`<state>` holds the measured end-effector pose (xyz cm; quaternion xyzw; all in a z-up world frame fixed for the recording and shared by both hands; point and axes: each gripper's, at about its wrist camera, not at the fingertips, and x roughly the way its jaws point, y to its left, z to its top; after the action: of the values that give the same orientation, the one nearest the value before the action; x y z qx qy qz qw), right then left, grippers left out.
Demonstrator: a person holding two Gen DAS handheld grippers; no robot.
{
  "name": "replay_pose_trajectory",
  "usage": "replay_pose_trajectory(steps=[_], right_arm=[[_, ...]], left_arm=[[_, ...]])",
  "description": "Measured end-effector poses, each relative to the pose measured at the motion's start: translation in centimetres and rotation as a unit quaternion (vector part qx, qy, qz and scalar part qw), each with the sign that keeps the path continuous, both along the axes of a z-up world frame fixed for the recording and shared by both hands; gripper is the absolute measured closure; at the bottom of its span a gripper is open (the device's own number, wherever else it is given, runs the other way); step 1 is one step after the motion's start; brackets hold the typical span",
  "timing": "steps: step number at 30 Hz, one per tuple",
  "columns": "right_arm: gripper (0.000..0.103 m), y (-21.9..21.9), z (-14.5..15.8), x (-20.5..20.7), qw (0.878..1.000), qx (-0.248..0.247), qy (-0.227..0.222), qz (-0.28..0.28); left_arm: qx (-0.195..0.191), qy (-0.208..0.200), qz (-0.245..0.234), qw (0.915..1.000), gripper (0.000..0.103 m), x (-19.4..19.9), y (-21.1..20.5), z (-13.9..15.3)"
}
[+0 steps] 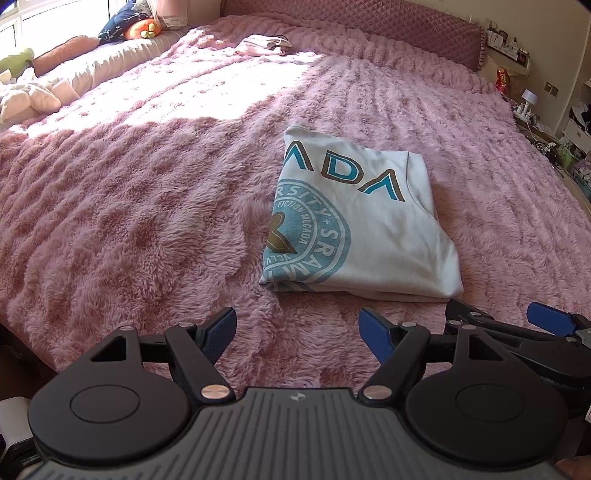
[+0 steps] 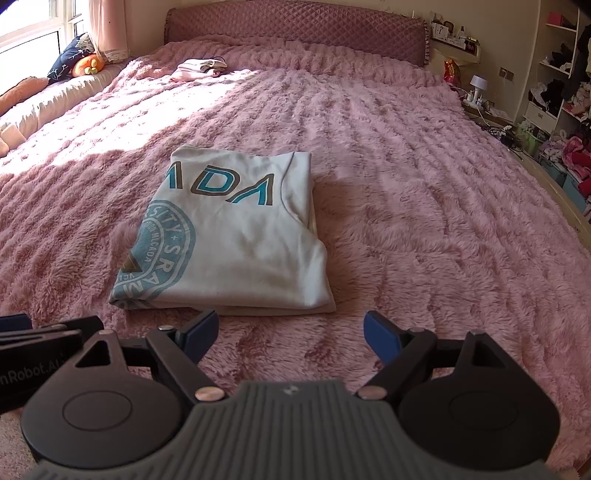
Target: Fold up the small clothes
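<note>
A white T-shirt (image 1: pixel 373 229) with teal and brown lettering and a round teal print lies folded into a rectangle on the pink fluffy bedspread (image 1: pixel 147 206). The same shirt (image 2: pixel 236 236) fills the middle of the right wrist view. My left gripper (image 1: pixel 297 325) is open just short of the shirt's near edge, a little to its left, with nothing between the blue pads. My right gripper (image 2: pixel 290 328) is open as well, in front of the shirt's near right corner and holding nothing. The right gripper (image 1: pixel 517 325) also shows at the right edge of the left wrist view.
A small pile of folded pale clothes (image 2: pixel 201 68) lies far up the bed near the quilted headboard (image 2: pixel 295 31). Cushions and soft toys (image 1: pixel 44 92) line the left side by the window. A bedside shelf and cluttered storage (image 2: pixel 554 122) stand on the right.
</note>
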<state>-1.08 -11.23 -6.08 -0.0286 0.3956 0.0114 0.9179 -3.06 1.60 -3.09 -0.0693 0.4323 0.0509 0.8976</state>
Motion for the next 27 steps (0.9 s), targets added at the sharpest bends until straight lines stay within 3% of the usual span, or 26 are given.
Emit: replay_pose_trajectory(steps=[27], right_arm=[[0.021, -0.21, -0.72, 0.29, 1.000, -0.002, 0.010, -0.003]], left_arm=[[0.016, 0.002, 0.000, 0.9999, 0.015, 0.25, -0.36, -0.40]])
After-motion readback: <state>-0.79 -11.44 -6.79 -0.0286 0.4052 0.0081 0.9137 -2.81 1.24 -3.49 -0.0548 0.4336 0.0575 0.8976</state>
